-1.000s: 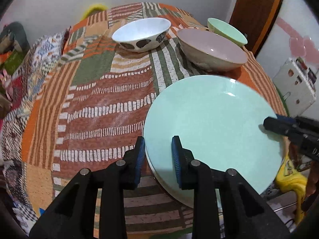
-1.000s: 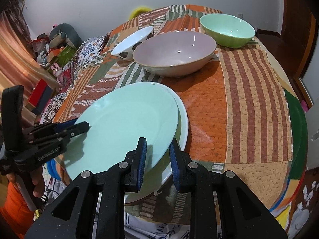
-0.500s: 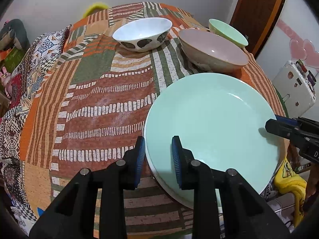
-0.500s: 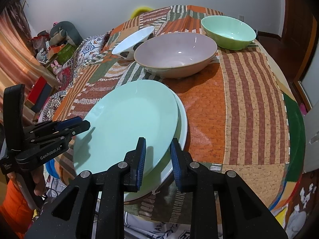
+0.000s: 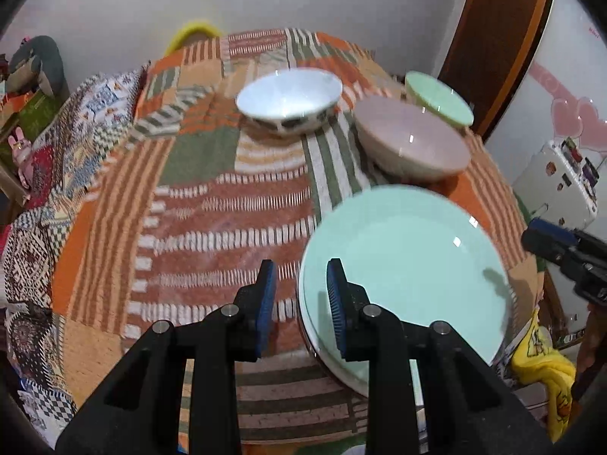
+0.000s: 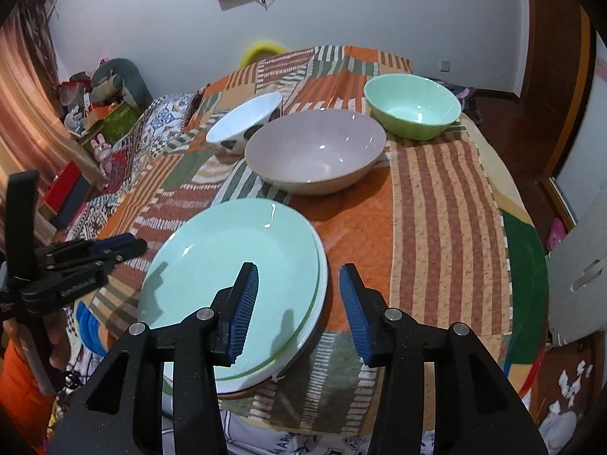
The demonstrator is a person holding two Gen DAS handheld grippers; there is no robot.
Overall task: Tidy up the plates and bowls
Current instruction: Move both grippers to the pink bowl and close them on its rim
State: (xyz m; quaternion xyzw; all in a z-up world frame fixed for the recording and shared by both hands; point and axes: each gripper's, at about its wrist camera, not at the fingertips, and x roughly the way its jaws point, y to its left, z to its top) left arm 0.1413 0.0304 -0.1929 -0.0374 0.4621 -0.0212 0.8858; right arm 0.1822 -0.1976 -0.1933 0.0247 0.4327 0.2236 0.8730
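Right tongs [image 6: 298, 295] released: jaws spread wide, hovering over the near rim of the plate stack, nothing between them. Left finger pad sits above the mint plate [image 6: 235, 265], right pad is out past the stack's edge over the cloth.

Left tongs [image 5: 299, 295] also apart, gap narrower, holding nothing. They straddle the left rim of the mint plate [image 5: 409, 265] in the left view: one pad over the cloth, the other over the plate. Can't tell if either touches. Left view is motion-blurred.

Plates: mint plate lies on top of a white plate [image 6: 303, 335] with a green rim line. A further brownish rim shows under that at the near edge. Top plate is offset to the left on the white one, not centred. Stack sits at the near edge of the worktop [image 6: 436, 204], which is covered with a patchwork cloth.

Bowls, all upright and separate, beyond the plates:
- pink bowl [image 6: 315, 151], nearest the stack, just behind it
- white bowl [image 6: 244, 125] with dark spots, behind-left of pink, touching or nearly so, can't tell
- green bowl [image 6: 411, 106], behind-right of pink, close beside it

In the left view the same three: white bowl [image 5: 288, 98], pink bowl [image 5: 409, 148], green bowl [image 5: 440, 98].
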